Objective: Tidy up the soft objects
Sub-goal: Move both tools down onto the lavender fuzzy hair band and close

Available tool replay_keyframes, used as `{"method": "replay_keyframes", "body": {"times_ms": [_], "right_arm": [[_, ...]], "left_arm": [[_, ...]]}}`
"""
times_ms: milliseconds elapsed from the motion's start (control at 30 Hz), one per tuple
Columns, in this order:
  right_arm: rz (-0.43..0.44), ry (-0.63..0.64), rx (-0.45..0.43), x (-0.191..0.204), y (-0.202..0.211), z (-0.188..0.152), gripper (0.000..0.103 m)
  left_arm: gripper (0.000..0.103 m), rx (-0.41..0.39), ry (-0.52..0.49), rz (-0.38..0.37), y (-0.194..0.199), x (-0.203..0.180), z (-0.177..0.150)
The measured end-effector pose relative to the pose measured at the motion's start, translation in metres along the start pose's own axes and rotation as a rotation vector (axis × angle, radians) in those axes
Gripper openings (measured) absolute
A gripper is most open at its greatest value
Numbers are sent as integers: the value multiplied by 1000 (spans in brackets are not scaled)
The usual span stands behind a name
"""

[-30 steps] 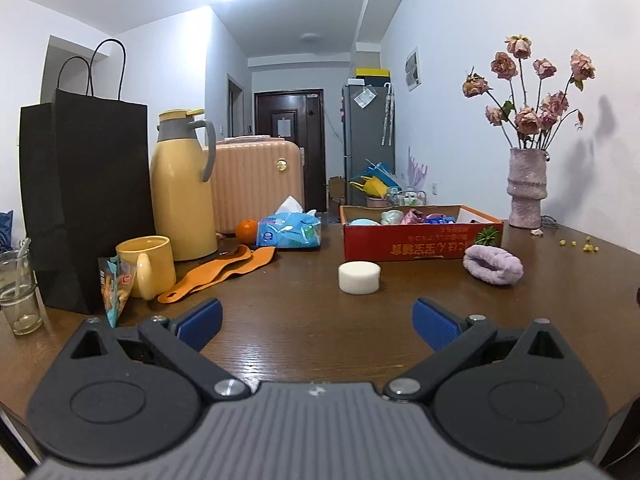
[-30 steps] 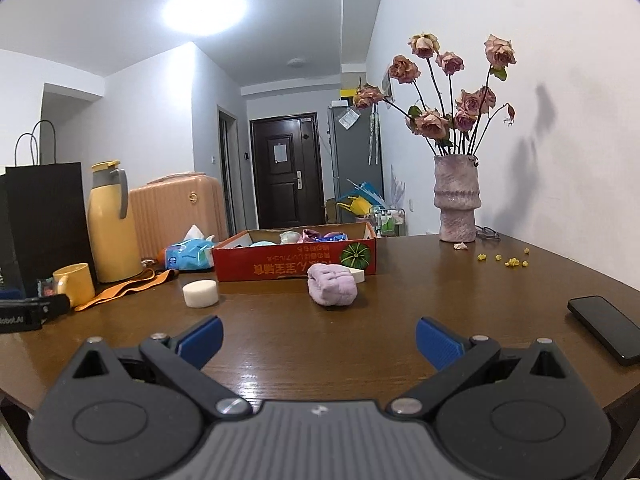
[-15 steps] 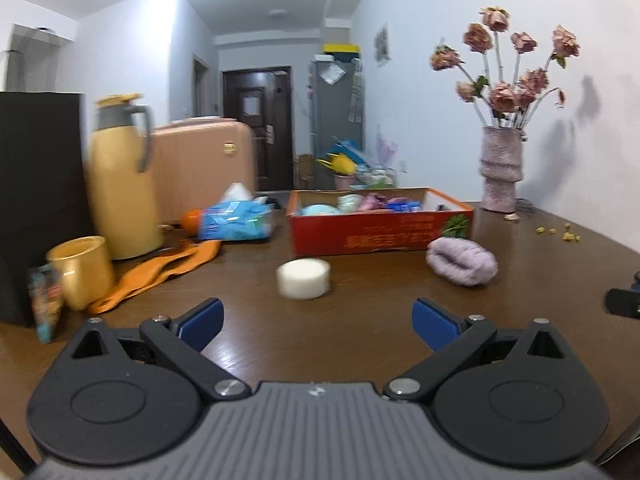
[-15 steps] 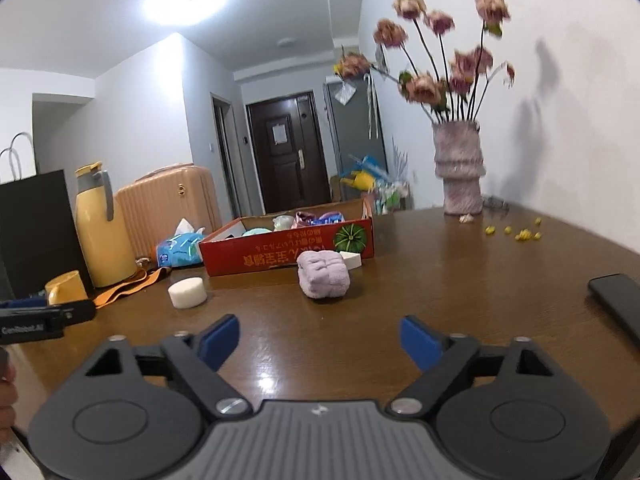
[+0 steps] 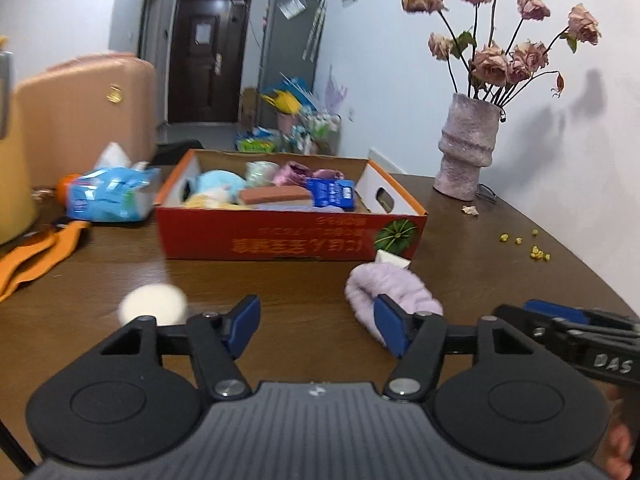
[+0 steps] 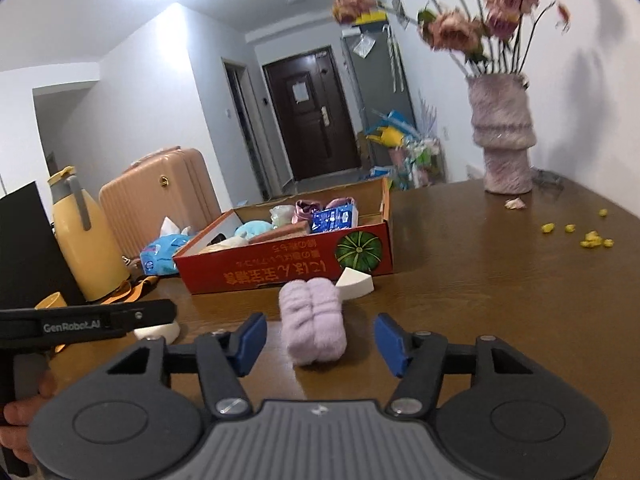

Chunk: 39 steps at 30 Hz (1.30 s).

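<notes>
A: So, where does the lilac fluffy roll [image 6: 313, 326] lie from the right gripper [image 6: 320, 344]?

B: Dead ahead at twelve o'clock on the wooden table [image 6: 500, 300]. Its near end sits between the blue pads [image 6: 251, 340], with bare gaps on both sides. The jaws are closing from about half open and grip nothing yet.

A: And its long axis?

B: It runs six to twelve, along the fingers, so they should close across the narrow width.

A: What about the left gripper [image 5: 316, 330]?

B: Also about half open, closing, with only bare table between its pads. From there the roll [image 5: 394, 292] lies at one o'clock, partly behind its right finger; the white round sponge [image 5: 154, 304] sits at ten o'clock. I'd say the right hand is better placed for the roll.

A: Where should it go?

B: Probably the red cardboard box [image 6: 280, 270], at eleven o'clock beyond the roll, already holding soft things. A white wedge sponge [image 6: 356, 282] lies between roll and box
</notes>
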State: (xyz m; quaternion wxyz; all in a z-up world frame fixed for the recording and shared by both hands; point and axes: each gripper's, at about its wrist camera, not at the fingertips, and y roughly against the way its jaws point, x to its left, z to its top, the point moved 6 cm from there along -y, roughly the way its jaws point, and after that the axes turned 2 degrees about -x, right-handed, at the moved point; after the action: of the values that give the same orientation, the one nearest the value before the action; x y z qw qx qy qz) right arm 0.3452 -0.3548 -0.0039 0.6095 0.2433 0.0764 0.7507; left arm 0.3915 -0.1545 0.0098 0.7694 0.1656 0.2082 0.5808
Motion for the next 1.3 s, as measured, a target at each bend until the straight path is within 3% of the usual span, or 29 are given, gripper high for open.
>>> {"method": "replay_keyframes", "body": {"times_ms": [233, 333, 500, 600, 733, 833, 967, 1167, 1200, 1233, 1300], "right_arm": [[36, -80, 116, -17, -61, 8, 56], [44, -25, 135, -6, -71, -1, 59], [27, 78, 184, 10, -91, -16, 58], [-33, 99, 193, 4, -94, -20, 54], [-139, 78, 146, -23, -82, -12, 55], [-98, 34, 122, -31, -69, -4, 55], [-55, -51, 57, -36, -62, 9, 56], [-29, -208, 83, -58, -100, 17, 54], [-24, -227, 101, -61, -108, 16, 50], [-15, -242, 112, -62, -114, 15, 44], [0, -259, 133, -63, -122, 10, 34]], "left_arm": [[58, 50, 0, -62, -80, -6, 39], [58, 83, -3, -48, -118, -5, 48], [56, 151, -41, -107, -155, -12, 37], [40, 204, -47, -124, -154, -11, 20], [36, 231, -35, -141, -135, -3, 2], [40, 228, 16, -165, -123, 2, 3], [58, 218, 87, -176, -121, 5, 14], [61, 253, 114, -182, -136, -13, 13], [61, 262, 113, -180, -139, -16, 11], [58, 268, 112, -182, -141, -18, 9], [33, 280, 112, -180, -143, -19, 5]]}}
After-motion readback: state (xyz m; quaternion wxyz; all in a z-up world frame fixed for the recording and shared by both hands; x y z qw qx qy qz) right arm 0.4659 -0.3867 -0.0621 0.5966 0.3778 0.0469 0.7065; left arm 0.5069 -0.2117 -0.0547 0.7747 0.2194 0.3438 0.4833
